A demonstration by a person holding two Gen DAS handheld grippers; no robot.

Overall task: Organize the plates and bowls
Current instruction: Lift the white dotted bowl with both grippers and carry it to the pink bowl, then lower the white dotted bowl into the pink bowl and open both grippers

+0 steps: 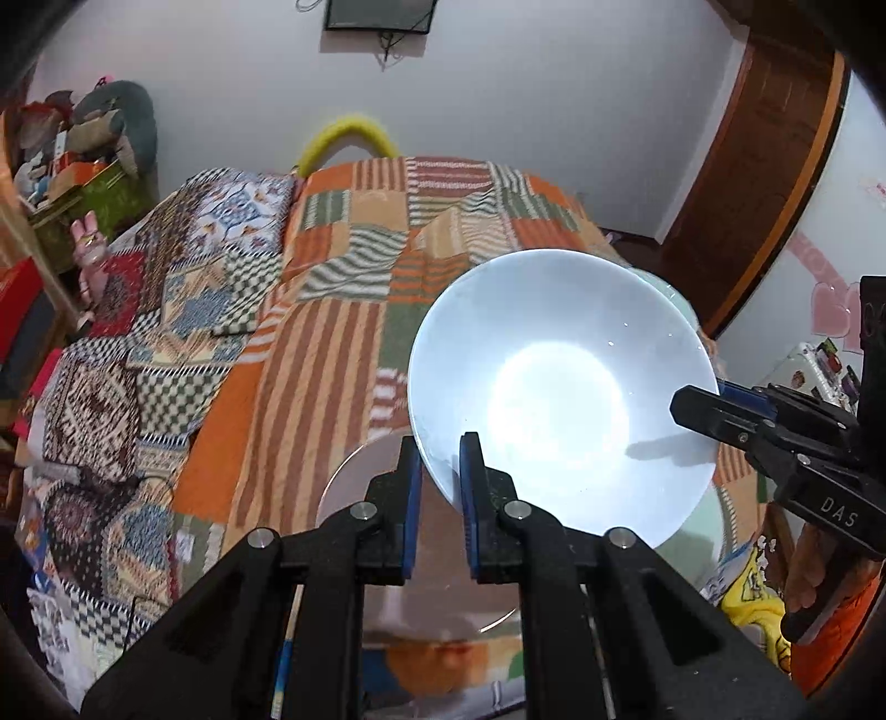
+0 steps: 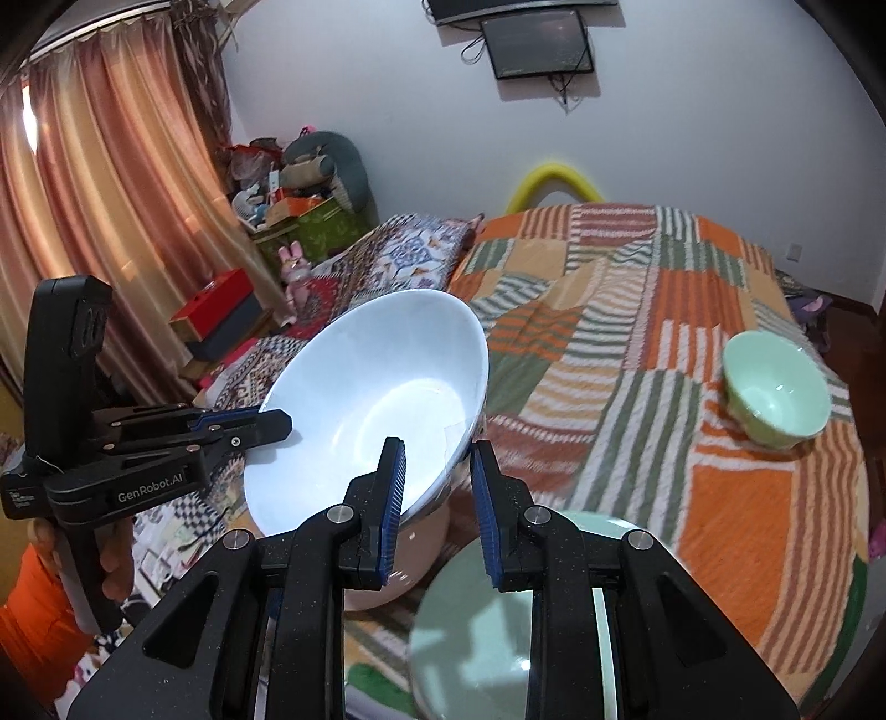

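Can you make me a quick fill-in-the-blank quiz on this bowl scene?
1. Both grippers, left gripper and right gripper, clamp the rim of the ____ bowl.
2. The small bowl resting alone on the bedspread is pale ____.
3. A ____ screen hangs on the wall.

Missing: white; green; dark

The left claw (image 1: 440, 471) pinches the near rim of the white bowl (image 1: 559, 393), tilted downward. The right claw (image 2: 437, 476) clamps the bowl's opposite rim, a hand (image 2: 113, 559) gripping the left handle.
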